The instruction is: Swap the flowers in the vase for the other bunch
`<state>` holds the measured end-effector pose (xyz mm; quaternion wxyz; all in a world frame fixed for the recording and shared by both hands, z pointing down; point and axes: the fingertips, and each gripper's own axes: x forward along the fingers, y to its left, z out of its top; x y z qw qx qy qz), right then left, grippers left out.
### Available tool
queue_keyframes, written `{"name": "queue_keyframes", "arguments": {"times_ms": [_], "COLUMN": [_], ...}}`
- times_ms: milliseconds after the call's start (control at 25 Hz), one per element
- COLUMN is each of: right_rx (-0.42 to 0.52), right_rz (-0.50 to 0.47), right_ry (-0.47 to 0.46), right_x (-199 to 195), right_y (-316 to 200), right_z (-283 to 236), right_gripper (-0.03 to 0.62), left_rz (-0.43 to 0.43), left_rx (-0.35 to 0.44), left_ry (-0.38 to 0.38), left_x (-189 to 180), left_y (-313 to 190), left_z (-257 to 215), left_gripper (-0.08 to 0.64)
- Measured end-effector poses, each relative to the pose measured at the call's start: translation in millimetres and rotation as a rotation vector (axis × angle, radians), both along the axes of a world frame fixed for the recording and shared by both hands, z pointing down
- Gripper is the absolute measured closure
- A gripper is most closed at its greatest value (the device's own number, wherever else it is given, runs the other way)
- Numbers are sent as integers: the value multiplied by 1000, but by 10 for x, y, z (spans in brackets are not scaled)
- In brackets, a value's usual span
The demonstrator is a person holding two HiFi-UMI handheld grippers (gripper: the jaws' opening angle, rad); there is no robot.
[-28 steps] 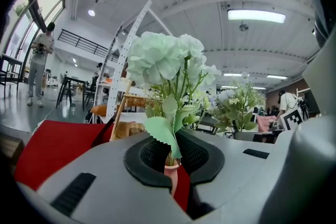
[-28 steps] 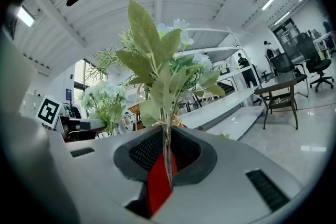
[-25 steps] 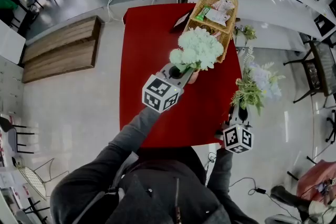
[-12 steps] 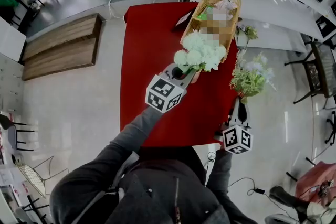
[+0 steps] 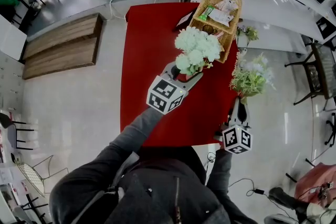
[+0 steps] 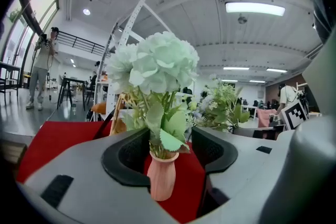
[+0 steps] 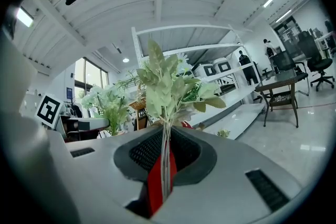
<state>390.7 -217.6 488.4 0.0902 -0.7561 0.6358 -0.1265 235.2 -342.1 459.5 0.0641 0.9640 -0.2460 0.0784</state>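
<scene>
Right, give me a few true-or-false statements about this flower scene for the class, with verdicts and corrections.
1. The pale green bunch stands in the pink vase. True.
2. The left tongs are clamped on the vase. False: their jaws have just been opening and stand apart, with the vase between them untouched.
3. The right tongs grip a leafy bunch by its stems. True.
4. The wicker basket sits on the floor. False: it sits at the far end of the red table.

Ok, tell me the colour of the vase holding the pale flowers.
The vase is salmon pink, shown best in the left gripper view.
</scene>
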Motion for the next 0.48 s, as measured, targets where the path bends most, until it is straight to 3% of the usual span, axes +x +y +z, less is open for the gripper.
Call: {"name": "queue_keyframes", "arguments": {"times_ms": [120, 480], "right_rx": [3, 12], "right_rz": [-7, -23], "right_ry": [3, 7], "right_x": [-3, -33], "right_y": [-18, -25], "right_z": [-12, -47], "right_gripper": [549, 549], "left_rz": [-5, 2], "left_rx": [-11, -50], "left_ry": [-3, -14], "left_x": [-7, -130], "left_y": [4, 142], "left_z": [14, 95], "left_gripper": [270, 241]}}
